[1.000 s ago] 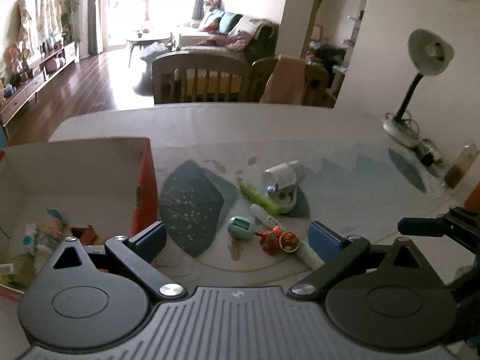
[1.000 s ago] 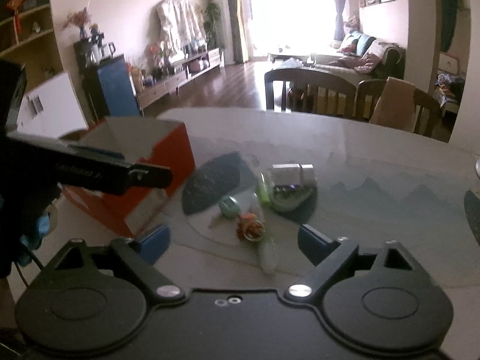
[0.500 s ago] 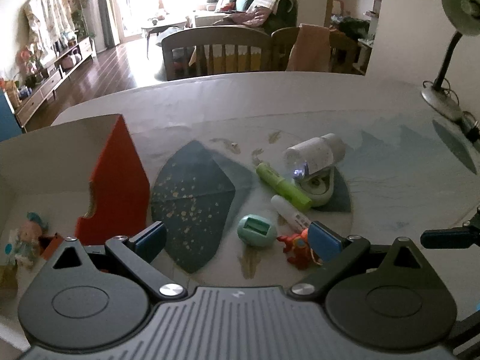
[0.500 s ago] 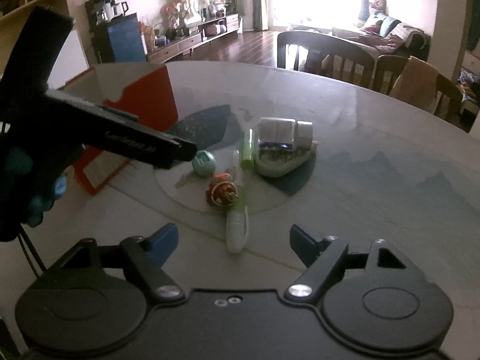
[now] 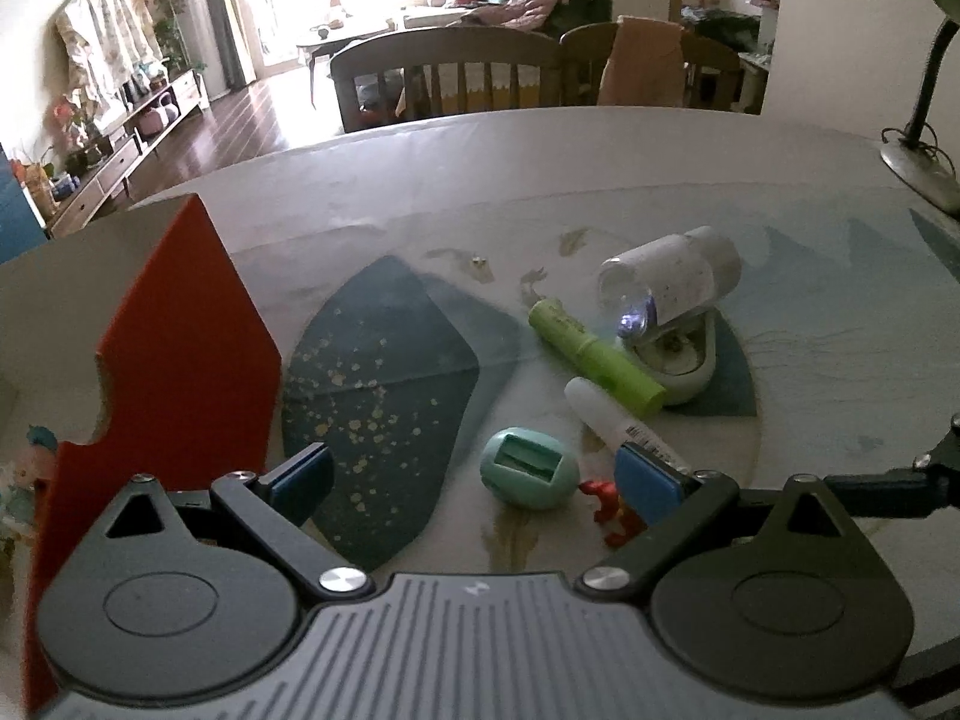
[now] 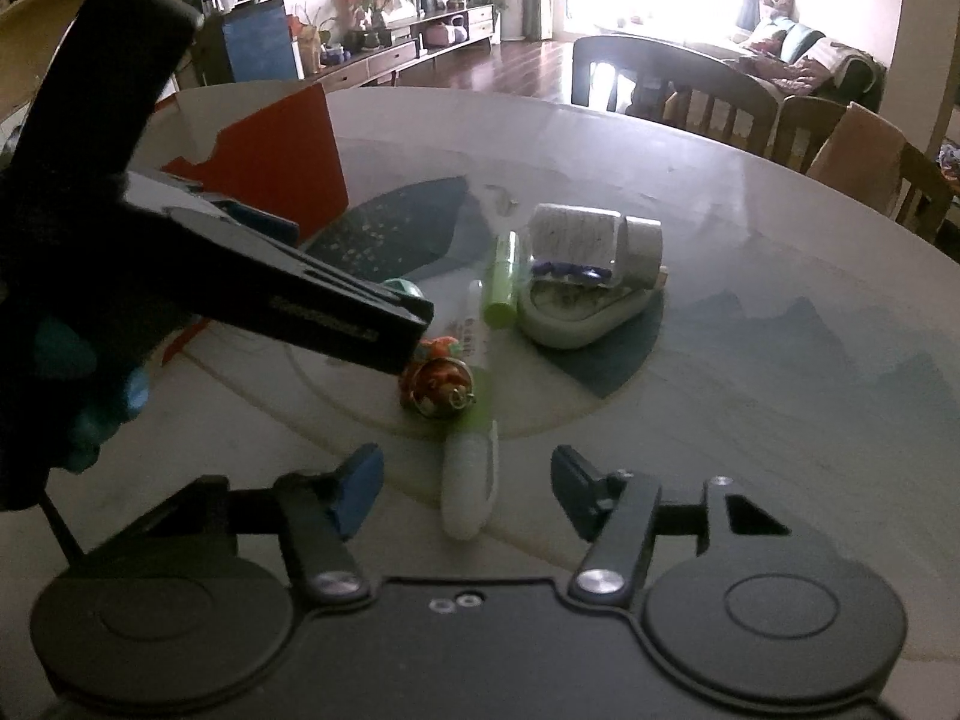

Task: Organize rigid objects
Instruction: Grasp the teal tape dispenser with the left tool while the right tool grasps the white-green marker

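Sorting is only partly done: small toys lie inside the orange cardboard box. Both the left gripper and right gripper are apart, empty. The white marker pen and mint egg-shaped case remain on the tabletop.

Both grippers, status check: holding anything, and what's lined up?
Left gripper open, over teal egg-shaped case. Right gripper open, white marker between fingers. Orange figurine close beside both.

The box wall stands tall at the left, with bare mat between it and the clutter. The egg, toy, white pen and green pen lie close together, the bottle on its dish behind. Table to the right lies open. The left gripper hangs over the egg and crosses in front of the right gripper.
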`<state>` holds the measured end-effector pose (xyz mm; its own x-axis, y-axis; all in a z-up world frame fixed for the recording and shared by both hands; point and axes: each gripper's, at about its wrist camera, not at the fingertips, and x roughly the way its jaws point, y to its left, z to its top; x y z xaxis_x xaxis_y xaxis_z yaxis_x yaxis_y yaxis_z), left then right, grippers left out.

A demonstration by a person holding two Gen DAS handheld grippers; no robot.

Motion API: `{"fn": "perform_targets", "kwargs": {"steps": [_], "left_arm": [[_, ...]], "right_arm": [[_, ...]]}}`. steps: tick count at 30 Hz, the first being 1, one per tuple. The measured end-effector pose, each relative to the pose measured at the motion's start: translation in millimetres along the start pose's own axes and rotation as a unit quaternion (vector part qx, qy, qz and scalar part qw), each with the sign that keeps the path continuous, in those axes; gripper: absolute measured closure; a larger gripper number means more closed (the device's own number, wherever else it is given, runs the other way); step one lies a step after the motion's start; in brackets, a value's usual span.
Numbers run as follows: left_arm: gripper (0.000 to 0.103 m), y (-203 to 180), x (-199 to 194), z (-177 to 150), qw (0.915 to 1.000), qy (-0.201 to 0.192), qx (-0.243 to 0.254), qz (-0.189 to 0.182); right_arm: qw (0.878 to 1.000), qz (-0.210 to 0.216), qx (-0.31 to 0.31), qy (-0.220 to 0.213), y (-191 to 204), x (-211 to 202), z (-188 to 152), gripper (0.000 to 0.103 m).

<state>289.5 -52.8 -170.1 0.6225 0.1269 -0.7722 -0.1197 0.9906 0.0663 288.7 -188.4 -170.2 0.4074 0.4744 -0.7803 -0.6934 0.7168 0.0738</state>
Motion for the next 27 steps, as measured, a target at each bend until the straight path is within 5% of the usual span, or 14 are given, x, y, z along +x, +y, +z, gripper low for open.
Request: {"fn": "perform_targets", "kwargs": {"steps": [2, 6, 10, 14, 19, 24, 27], "left_arm": [[0.003, 0.4, 3.2, 0.3, 1.0, -0.002, -0.006, 0.0], [0.019, 1.8, 13.6, 1.6, 0.9999, 0.011, -0.01, -0.007], [0.019, 2.9, 16.9, 0.5, 0.9998, 0.01, -0.016, -0.01], [0.039, 1.4, 18.8, -0.7, 0.9997, 0.013, -0.009, -0.018], [0.04, 1.0, 20.6, -1.3, 0.9997, 0.01, -0.011, -0.022], [0.064, -3.5, 17.3, -1.2, 0.9995, 0.008, 0.001, -0.032], [0.066, -6.3, 15.5, -0.4, 0.9995, 0.012, 0.005, -0.029]], "right_arm": [[1.0, -0.002, -0.002, 0.003, 0.1, 3.5, 0.4, 0.049], [1.0, -0.008, -0.001, 0.007, -2.4, 10.3, 1.3, 0.054], [1.0, -0.013, -0.001, 0.009, -5.3, 16.5, 2.5, 0.059], [1.0, -0.016, -0.009, 0.009, -3.7, 21.9, 3.7, 0.063], [1.0, -0.02, -0.02, 0.001, -1.1, 24.2, 3.9, 0.071], [0.999, -0.025, -0.027, -0.004, 3.0, 26.2, 4.9, 0.081], [1.0, -0.021, -0.015, -0.001, 2.2, 23.6, 4.2, 0.082]]}}
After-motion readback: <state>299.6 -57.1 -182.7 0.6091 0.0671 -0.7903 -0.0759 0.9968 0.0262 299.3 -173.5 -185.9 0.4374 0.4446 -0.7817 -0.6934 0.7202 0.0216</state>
